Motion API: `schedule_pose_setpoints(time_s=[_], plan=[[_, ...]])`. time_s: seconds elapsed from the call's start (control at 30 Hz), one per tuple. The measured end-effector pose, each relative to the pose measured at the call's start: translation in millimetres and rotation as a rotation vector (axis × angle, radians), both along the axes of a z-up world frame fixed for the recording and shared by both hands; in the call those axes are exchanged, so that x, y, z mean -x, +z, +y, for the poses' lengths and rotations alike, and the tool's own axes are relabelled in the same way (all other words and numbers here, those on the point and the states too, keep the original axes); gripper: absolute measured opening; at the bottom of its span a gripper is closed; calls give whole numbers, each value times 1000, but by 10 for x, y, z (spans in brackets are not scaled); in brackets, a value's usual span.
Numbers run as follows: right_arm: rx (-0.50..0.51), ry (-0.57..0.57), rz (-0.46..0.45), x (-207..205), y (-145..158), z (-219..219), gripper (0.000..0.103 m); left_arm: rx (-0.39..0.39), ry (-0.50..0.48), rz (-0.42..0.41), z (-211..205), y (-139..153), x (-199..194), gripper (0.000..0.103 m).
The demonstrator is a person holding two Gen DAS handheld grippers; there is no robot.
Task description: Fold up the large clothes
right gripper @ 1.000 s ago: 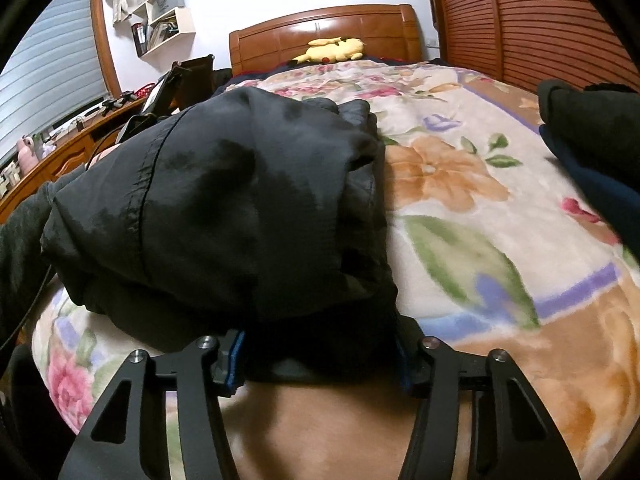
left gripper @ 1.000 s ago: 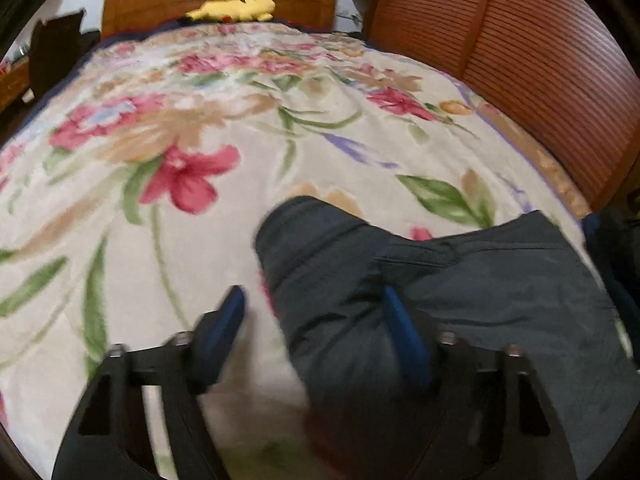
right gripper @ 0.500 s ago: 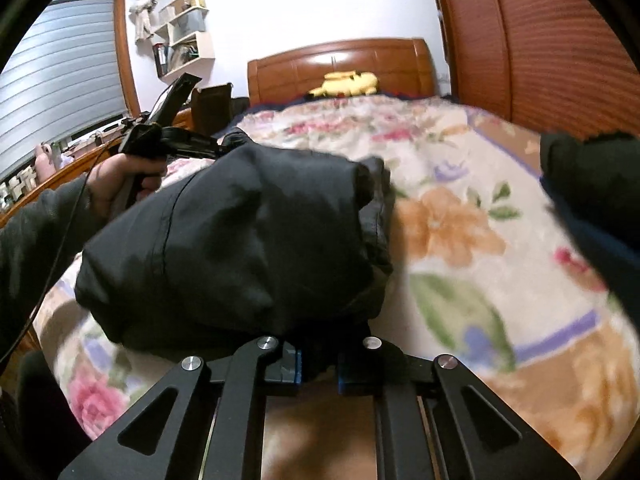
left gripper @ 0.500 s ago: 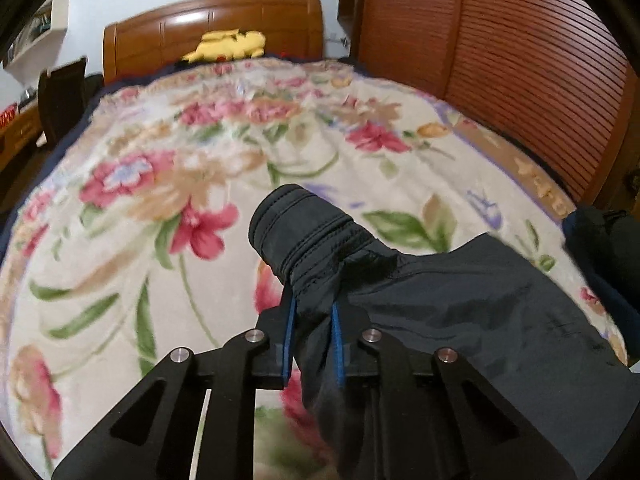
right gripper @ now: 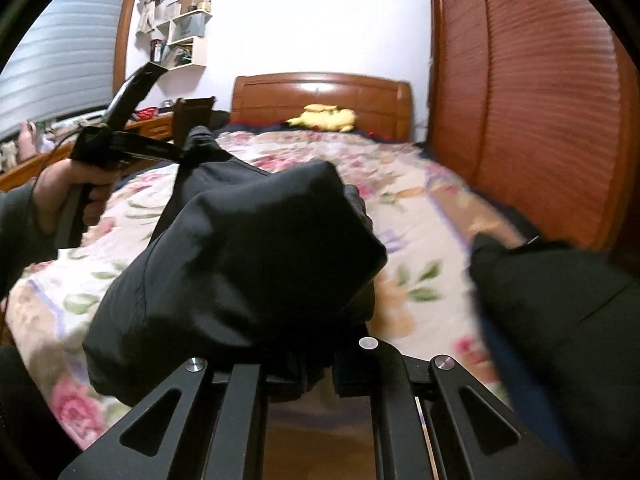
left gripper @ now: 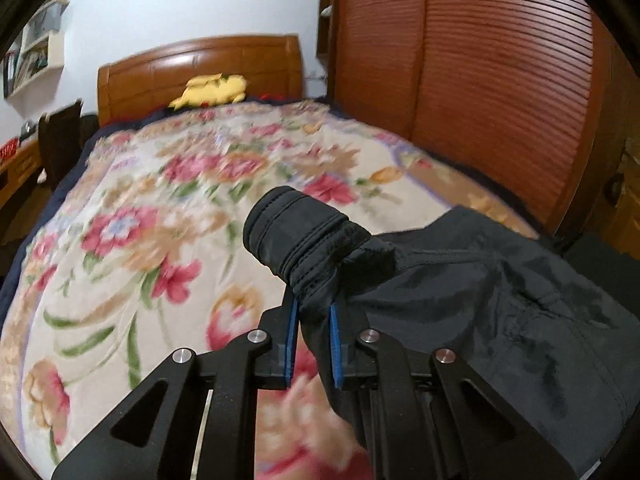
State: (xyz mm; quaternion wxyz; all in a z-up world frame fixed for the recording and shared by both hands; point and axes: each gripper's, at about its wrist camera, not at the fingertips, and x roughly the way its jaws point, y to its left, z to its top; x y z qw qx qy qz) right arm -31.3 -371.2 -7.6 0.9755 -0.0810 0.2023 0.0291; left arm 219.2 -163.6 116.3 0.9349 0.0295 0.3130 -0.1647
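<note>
- The left gripper [left gripper: 312,344] is clenched on the dark jacket [left gripper: 460,300] at its cuff [left gripper: 296,236], lifted over the bed [left gripper: 132,248]'s foot edge; so narrow a bite could slip.
- The right gripper [right gripper: 316,368] is clamped on bunched cloth; wrinkles may get folded in.
- At the bed's right edge lies a dark pile [right gripper: 560,312], which the swinging cloth might snag.

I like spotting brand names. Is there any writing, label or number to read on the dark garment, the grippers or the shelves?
None can be read.
Dark garment: no label or print shows.
Left gripper and right gripper: plain black, no markings.
Wall shelves: items too small and blurred to read.
</note>
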Motion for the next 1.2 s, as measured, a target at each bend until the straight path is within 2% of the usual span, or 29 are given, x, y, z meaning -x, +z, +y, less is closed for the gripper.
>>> schedule_pose_setpoints(time_s=[0.2, 0.3, 0.4, 0.5, 0.63, 0.73, 0.93, 1.0, 1.13, 1.2], plan=[[58, -124, -82, 255, 560, -585, 8, 24, -96, -87, -926, 602, 95, 14], [88, -212, -117, 406, 839, -958, 8, 47, -159, -116, -1384, 805, 141, 14], [90, -311, -139, 598, 1042, -1395, 8, 70, -226, -115, -1846, 876, 180, 14], [98, -406, -140, 786, 1116, -1769, 8, 53, -298, -105, -2380, 851, 242, 14], [101, -491, -114, 978, 1028, -2137, 8, 52, -353, -116, -2881, 820, 297, 14], [88, -556, -71, 1016, 855, -2341, 8, 21, -388, -54, -3182, 606, 256, 14], [2, -648, 0, 1011, 488, -2737, 8, -60, -421, -61, -3396, 356, 320, 19], [-21, -657, 14, 1002, 393, -2783, 8, -87, -428, -76, -3369, 294, 340, 23], [-41, -651, 39, 984, 297, -2752, 8, -115, -446, -113, -3169, 203, 444, 48], [-61, -647, 36, 1083, 319, -2797, 9, -118, -440, -77, -3019, 120, 492, 53]])
